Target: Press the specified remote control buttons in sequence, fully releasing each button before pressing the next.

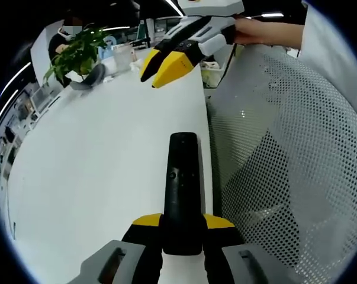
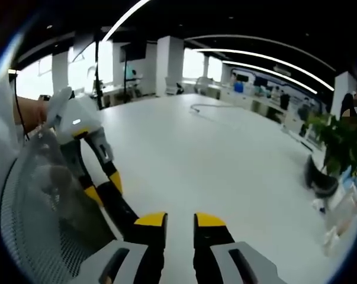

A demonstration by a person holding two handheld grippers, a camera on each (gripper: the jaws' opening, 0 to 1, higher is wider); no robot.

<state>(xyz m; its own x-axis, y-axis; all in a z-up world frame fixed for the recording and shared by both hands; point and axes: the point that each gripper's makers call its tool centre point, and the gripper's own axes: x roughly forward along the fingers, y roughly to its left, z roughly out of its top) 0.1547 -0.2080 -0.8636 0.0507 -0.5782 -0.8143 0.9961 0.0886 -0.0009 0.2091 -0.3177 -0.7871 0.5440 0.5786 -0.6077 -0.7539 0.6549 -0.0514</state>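
A black remote control [image 1: 182,183] points away from me over the white table [image 1: 95,171], its near end clamped between the yellow-tipped jaws of my left gripper [image 1: 182,228]. My right gripper [image 1: 161,66] hovers farther along the table, apart from the remote, held by a hand. In the right gripper view, the right gripper [image 2: 180,222] has a narrow gap between its jaws, with bare table showing through. To its left, the left gripper [image 2: 104,188] holds the remote [image 2: 122,213].
A white mesh chair back [image 1: 285,165] stands along the table's edge beside the remote. A potted plant [image 1: 77,50] and small clutter sit at the table's far end. A cable [image 2: 208,108] lies on the long table.
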